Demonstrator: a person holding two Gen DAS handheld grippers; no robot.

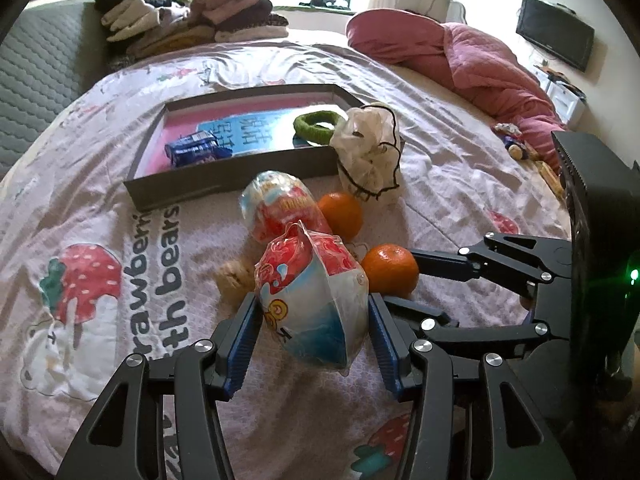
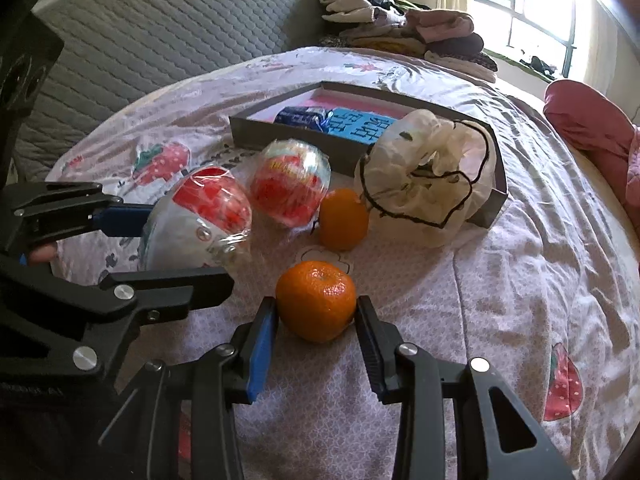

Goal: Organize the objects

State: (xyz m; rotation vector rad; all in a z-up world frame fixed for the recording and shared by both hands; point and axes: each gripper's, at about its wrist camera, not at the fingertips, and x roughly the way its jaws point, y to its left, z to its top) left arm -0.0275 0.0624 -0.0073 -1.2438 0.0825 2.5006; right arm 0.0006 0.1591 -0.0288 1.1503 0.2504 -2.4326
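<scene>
On the strawberry-print bedspread, my left gripper (image 1: 312, 304) is shut on a red, white and blue plastic-wrapped snack pack (image 1: 312, 272), its blue pads pressing both sides. The right wrist view shows that left gripper (image 2: 176, 248) and snack pack (image 2: 200, 216) at the left. My right gripper (image 2: 316, 304) is shut on the near orange (image 2: 316, 292), seen beside the pack as the orange (image 1: 388, 268) with the right gripper (image 1: 404, 284) around it. A second snack pack (image 1: 280, 204) and a second orange (image 1: 340, 210) lie just beyond. A shallow grey box (image 1: 224, 184) sits farther back.
The box holds a blue packet (image 1: 196, 148), a blue card and a green ring (image 1: 316, 124). A white drawstring bag (image 1: 368, 152) leans on its near corner. A small tan lump (image 1: 234, 276) lies left of the held pack. Folded clothes (image 1: 192, 16) and a pink quilt (image 1: 480, 60) lie behind.
</scene>
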